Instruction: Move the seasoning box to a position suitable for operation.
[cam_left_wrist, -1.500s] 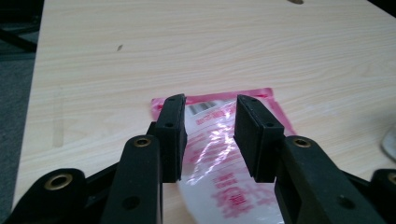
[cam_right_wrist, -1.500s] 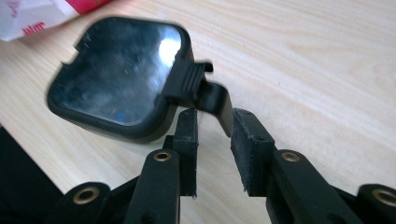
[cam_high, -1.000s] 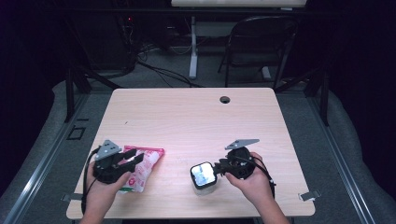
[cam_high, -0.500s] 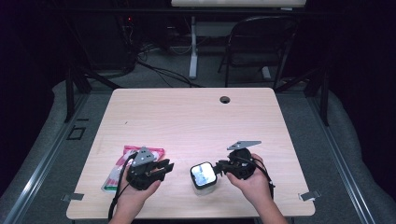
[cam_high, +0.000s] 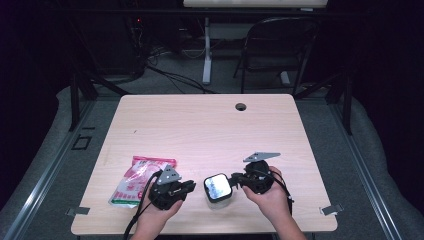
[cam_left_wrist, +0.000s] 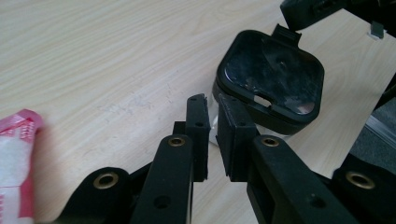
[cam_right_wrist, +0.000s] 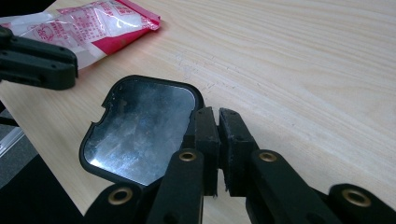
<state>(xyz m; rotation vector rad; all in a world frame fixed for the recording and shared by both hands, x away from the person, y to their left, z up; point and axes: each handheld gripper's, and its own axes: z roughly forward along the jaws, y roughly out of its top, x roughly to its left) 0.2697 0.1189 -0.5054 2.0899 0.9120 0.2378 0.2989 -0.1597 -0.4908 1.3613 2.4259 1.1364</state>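
Black-lidded container (cam_high: 218, 187) on worktop (cam_high: 210, 125) between both: right hand-held gripper (cam_high: 235, 180) just closing, nearly shut at lid tab; left hand-held gripper (cam_high: 192, 186) just closing, empty, beside it. Next: brace, pry lid.

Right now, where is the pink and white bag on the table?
In the high view the pink and white bag lies near the table's front-left edge, just left of the left gripper, with the black-lidded container further right.
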